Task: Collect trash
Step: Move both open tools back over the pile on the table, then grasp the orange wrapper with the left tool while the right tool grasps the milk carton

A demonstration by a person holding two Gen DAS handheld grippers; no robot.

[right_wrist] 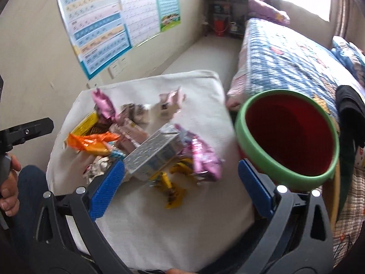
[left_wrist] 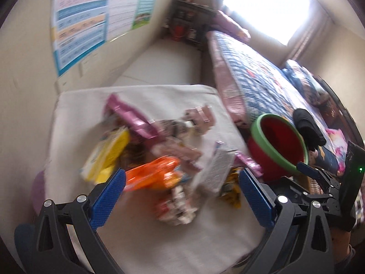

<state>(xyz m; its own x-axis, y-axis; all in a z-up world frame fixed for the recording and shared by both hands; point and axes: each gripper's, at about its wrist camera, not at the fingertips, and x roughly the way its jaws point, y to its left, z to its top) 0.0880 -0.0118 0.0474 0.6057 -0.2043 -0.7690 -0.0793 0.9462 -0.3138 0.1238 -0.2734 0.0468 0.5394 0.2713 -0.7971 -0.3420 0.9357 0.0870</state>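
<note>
A heap of trash lies on a white cushion: an orange wrapper, a silver carton, a yellow packet, pink wrappers and small yellow wrappers. A red bin with a green rim stands to the right of the cushion. My left gripper hangs open above the near part of the heap. My right gripper is open too, over the carton and yellow wrappers. Neither holds anything.
A bed with a blue patterned quilt runs along the right. Posters hang on the left wall. A dark shelf stands in the far corner. A hand shows at the left edge.
</note>
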